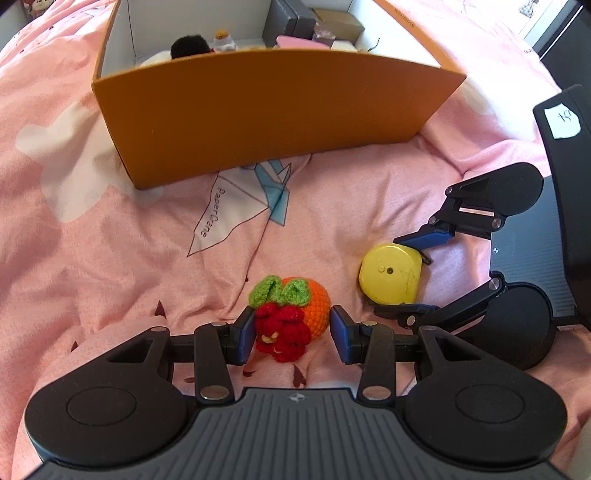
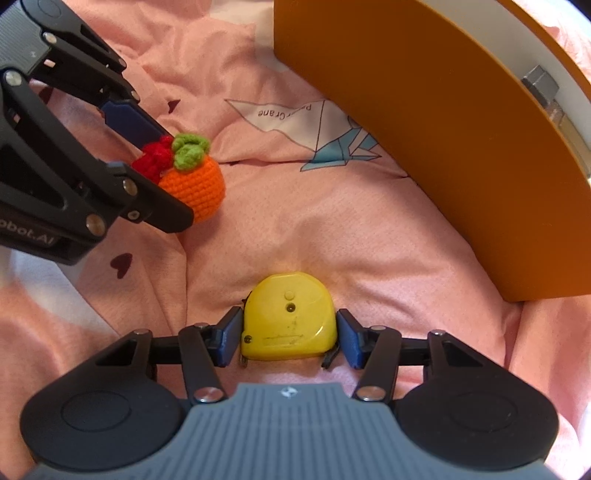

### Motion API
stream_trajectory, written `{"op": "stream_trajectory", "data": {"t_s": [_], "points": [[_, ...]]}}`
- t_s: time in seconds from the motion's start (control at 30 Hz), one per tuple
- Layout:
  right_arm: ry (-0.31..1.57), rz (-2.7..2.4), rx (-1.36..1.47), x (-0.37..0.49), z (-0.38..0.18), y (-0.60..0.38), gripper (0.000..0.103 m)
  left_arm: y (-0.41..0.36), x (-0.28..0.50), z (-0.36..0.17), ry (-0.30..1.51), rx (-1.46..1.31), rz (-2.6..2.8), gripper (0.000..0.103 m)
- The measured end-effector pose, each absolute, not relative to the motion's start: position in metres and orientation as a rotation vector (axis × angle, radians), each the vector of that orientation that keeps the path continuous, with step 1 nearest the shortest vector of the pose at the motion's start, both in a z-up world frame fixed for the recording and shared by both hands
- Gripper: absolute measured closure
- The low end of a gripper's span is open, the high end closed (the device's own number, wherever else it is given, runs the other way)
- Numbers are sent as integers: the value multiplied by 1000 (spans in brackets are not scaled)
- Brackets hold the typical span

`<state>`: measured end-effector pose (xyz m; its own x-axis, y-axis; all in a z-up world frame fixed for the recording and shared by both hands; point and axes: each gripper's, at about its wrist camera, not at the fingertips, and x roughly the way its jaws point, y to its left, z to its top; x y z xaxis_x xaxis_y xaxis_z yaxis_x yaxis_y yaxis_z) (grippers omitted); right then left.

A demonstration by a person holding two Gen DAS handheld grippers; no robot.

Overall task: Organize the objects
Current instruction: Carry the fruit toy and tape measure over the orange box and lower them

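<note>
Orange box (image 1: 273,110) sits on the pink bedsheet (image 1: 92,266), open top, far side of both grippers; inside it a black fuzzy item (image 1: 190,46), a grey case (image 1: 291,18) and a brown carton (image 1: 341,24) show above the rim, rest hidden by the front wall. Sheet is wrinkled, with a paper crane print (image 1: 255,199) just in front of the box. Yellow tape measure (image 2: 290,317) lies flat on the sheet between the right gripper (image 2: 290,336) pads; left pad touching, right pad at or just off the case, can't tell if it's clamped. Crochet orange (image 1: 291,314) with green leaves and a red knit cluster lies left of the tape measure, near but apart. Left gripper (image 1: 293,334) straddles it, jaws apart: left pad against the red part, right pad clear of the orange.
</note>
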<state>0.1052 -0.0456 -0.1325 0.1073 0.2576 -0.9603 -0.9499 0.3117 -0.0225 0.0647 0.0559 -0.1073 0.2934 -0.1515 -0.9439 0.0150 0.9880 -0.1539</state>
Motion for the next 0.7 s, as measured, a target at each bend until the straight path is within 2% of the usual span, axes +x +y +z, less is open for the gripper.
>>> {"op": "stream_trajectory", "data": {"t_s": [0.43, 0.7], "points": [[1032, 987, -547, 127, -69, -77, 47, 59, 61, -62, 1141, -170, -133, 55], [902, 963, -429, 142, -13, -84, 47, 58, 71, -24, 1002, -191, -116, 55]]}}
